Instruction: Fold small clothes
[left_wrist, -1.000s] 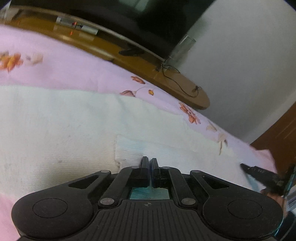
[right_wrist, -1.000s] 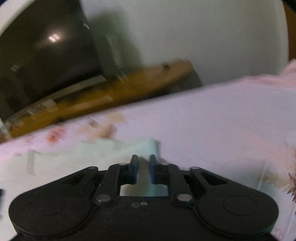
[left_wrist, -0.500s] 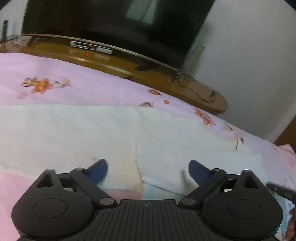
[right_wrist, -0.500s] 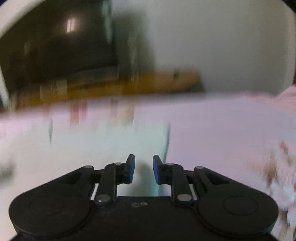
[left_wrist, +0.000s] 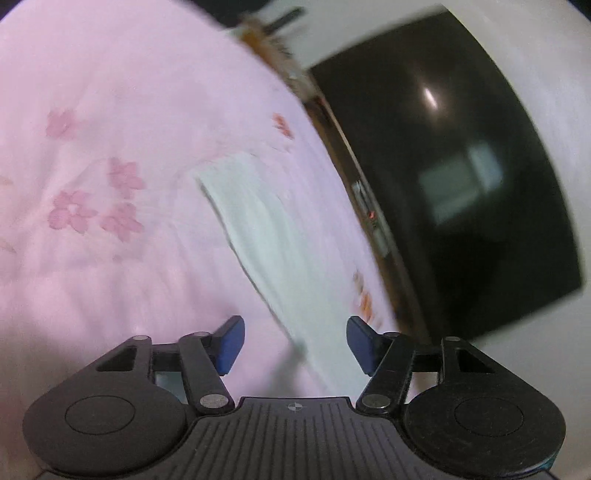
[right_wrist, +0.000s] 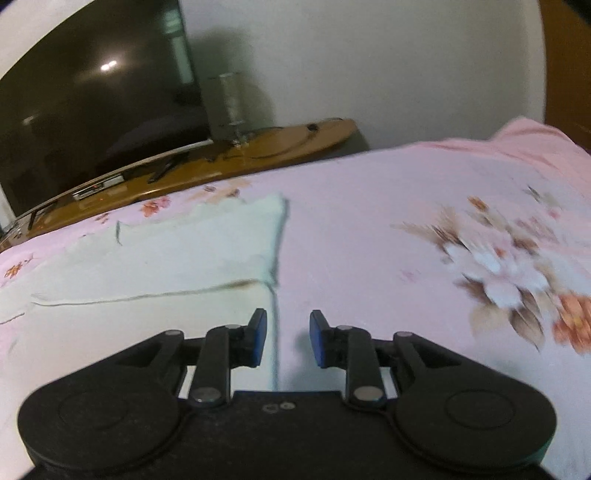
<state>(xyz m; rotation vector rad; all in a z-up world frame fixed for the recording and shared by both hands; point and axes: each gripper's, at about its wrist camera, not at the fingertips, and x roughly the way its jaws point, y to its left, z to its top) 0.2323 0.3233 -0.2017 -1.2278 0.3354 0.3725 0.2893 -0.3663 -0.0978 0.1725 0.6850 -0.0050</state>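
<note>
A pale white-green folded cloth (right_wrist: 147, 258) lies flat on a pink flowered bedsheet (right_wrist: 369, 229). In the left wrist view the cloth (left_wrist: 273, 236) runs as a blurred strip from the middle toward the fingers. My left gripper (left_wrist: 293, 341) is open wide and empty above the cloth's near end. My right gripper (right_wrist: 284, 338) is open and empty, hovering over the cloth's right edge, with a folded layer just ahead of it.
A dark TV (right_wrist: 92, 92) stands on a long wooden console (right_wrist: 258, 147) beyond the bed, against a white wall. It also shows in the left wrist view (left_wrist: 461, 177). A pink blanket fold (right_wrist: 528, 136) lies at the far right.
My left gripper let go of the cloth, opened wide, then swung and rolled so the view tilts. My right gripper opened wider and drew back from the cloth.
</note>
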